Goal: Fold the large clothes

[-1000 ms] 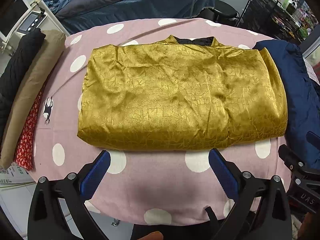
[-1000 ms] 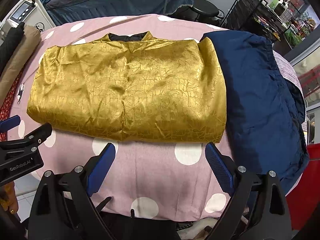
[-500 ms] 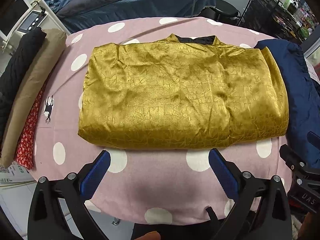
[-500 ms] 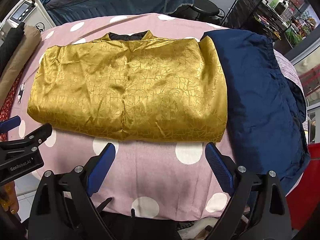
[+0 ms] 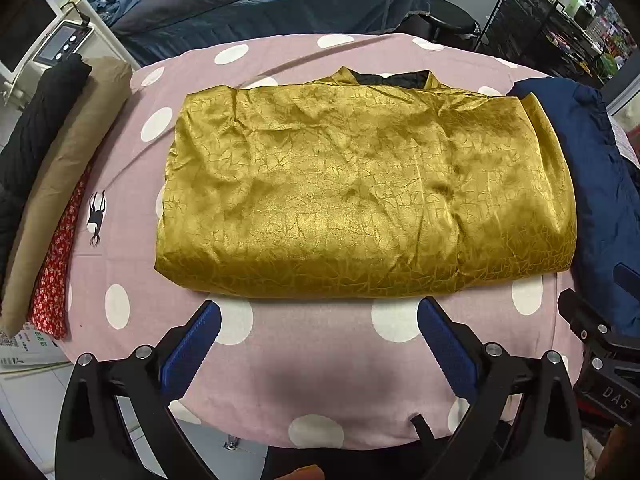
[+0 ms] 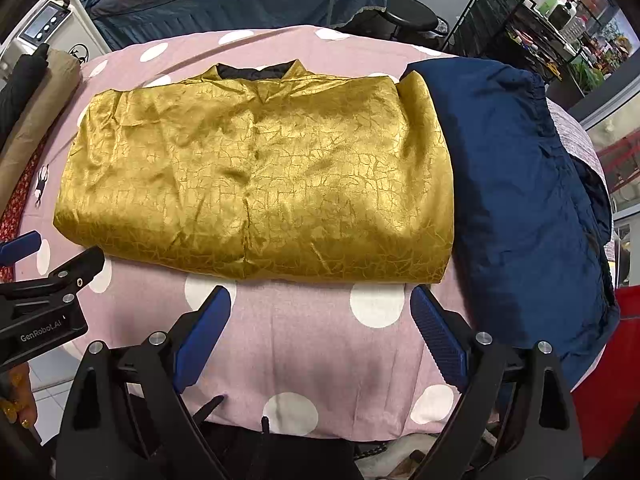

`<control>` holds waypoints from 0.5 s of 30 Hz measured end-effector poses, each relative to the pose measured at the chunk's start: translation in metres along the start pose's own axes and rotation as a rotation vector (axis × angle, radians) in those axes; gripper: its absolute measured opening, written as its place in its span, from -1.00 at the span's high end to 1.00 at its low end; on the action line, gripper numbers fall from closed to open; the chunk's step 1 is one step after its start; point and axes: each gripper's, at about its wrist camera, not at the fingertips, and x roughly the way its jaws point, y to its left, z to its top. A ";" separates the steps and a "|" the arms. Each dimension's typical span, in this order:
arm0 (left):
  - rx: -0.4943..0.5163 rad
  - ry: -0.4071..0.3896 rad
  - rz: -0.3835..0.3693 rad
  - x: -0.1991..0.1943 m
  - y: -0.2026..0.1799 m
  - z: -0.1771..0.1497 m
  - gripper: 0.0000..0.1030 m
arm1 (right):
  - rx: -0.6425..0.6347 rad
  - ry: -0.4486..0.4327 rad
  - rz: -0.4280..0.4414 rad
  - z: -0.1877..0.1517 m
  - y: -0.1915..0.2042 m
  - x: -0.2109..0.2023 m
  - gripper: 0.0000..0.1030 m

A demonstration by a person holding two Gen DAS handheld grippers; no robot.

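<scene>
Left tool point(image 5: 318, 322) and right tool point(image 6: 320, 308) both spread wide apart, holding and touching nothing, above the near edge of the polka-dot bench point(image 5: 320, 360), just short of the folded gold jacket point(image 5: 360, 196) lying mid-bench beside a navy garment point(image 6: 520, 184).

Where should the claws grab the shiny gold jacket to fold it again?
Probably by the gold jacket's near edge, one corner per claw, coming in low from the front. That edge lies straight along the polka-dot tablecloth just ahead of the open left claw and right claw; the collar faces away.
</scene>
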 end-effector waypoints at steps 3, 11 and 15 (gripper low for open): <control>0.003 0.001 0.000 0.000 0.000 0.000 -0.87 | 0.001 0.000 0.000 0.000 0.000 0.000 -0.75; 0.002 0.006 -0.002 0.001 0.000 0.000 -0.87 | 0.001 0.002 0.001 0.000 0.000 0.001 -0.75; 0.002 0.009 -0.003 0.002 0.000 0.000 -0.87 | 0.001 0.003 0.001 -0.001 0.000 0.001 -0.75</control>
